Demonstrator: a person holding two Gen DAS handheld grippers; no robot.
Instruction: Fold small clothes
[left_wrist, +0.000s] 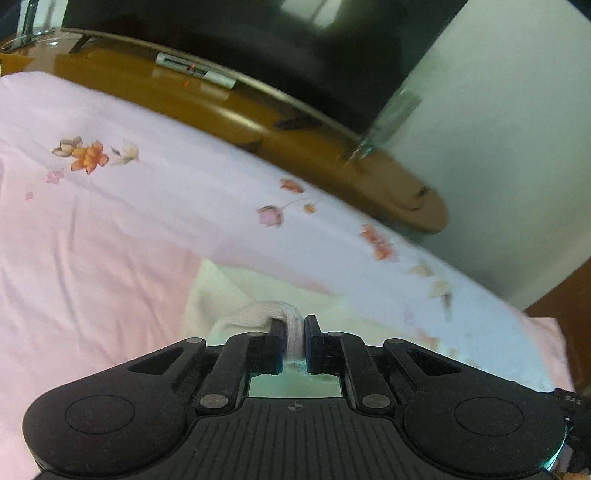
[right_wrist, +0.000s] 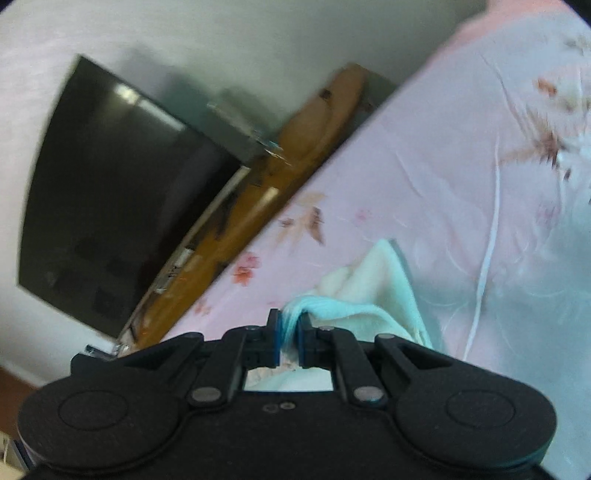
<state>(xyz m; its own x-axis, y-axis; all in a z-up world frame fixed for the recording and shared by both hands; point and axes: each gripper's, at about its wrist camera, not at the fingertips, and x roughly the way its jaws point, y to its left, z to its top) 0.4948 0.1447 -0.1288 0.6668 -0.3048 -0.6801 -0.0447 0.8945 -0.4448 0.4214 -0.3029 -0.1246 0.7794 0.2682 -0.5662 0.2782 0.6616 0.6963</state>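
Note:
A small pale cream garment (left_wrist: 221, 291) lies on the pink floral bedsheet (left_wrist: 110, 229). My left gripper (left_wrist: 294, 325) is shut on its ribbed pinkish-white edge, which bunches between the jaws. In the right wrist view the same pale garment (right_wrist: 373, 284) looks cream and mint, and my right gripper (right_wrist: 289, 325) is shut on a bunched edge of it, just above the sheet (right_wrist: 443, 184). Most of the garment is hidden under the gripper bodies.
A glossy wooden TV cabinet (left_wrist: 229, 107) runs along the far side of the bed, with a dark TV screen (right_wrist: 110, 199) above it and a white wall (left_wrist: 498, 147) to the right. A white cord (right_wrist: 487, 236) lies on the sheet.

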